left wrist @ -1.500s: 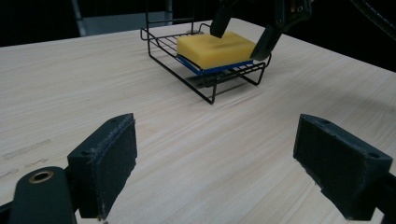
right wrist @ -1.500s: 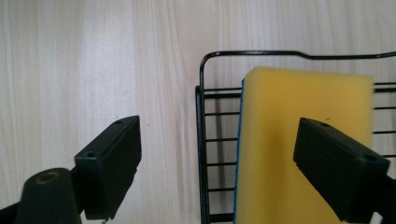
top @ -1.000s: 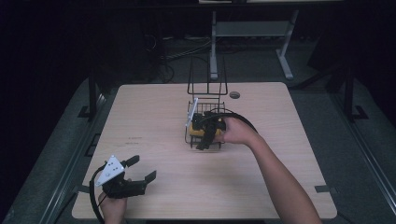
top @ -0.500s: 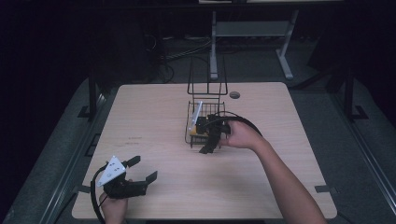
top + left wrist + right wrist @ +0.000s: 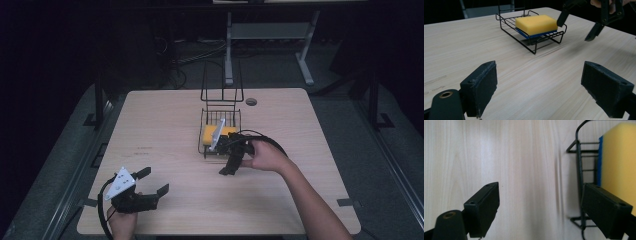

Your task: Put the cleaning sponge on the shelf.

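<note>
1. Sponge [image 5: 218, 133] lies flat in the wire rack [image 5: 220, 141], mid bench [image 5: 165, 125], yellow face up.
2. Your right tongs [image 5: 231, 159] hang wide and empty just off the rack's near right corner.
3. Left tongs [image 5: 150, 183] rest wide and empty at the near left, well apart.
4. For a clean lift-away, keep both jaws outside the wire rim; don't snag the rack.

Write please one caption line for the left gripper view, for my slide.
Open left tongs face a yellow sponge lying in a black wire rack.
</note>
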`<state>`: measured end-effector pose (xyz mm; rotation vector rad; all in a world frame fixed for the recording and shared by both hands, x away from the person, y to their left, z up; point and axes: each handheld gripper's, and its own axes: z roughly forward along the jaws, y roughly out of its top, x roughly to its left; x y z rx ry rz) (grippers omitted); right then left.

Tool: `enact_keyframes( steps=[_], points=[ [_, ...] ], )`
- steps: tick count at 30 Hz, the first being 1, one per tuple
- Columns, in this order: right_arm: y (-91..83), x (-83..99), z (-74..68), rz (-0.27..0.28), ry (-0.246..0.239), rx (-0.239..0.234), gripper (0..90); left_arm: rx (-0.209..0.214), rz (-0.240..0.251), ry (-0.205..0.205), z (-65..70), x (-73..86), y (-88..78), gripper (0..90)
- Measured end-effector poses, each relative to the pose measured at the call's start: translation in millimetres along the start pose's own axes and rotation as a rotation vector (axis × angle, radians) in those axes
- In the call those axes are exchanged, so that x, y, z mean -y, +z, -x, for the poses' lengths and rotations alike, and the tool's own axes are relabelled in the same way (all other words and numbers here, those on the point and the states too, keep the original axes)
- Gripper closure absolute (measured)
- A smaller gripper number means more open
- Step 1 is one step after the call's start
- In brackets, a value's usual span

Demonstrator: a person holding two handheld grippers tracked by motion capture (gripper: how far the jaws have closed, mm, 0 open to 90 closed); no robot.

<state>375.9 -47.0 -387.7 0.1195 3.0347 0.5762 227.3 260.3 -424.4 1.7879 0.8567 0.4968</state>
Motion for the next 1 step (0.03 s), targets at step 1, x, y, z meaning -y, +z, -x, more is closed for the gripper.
enact_keyframes(
  steps=[1],
  points=[
    [-0.1,2.6,-2.5,-0.001,0.005,0.001,14.9,-0.002,-0.003,0.004,0.0,-0.1,0.3,12.8]
  ],
)
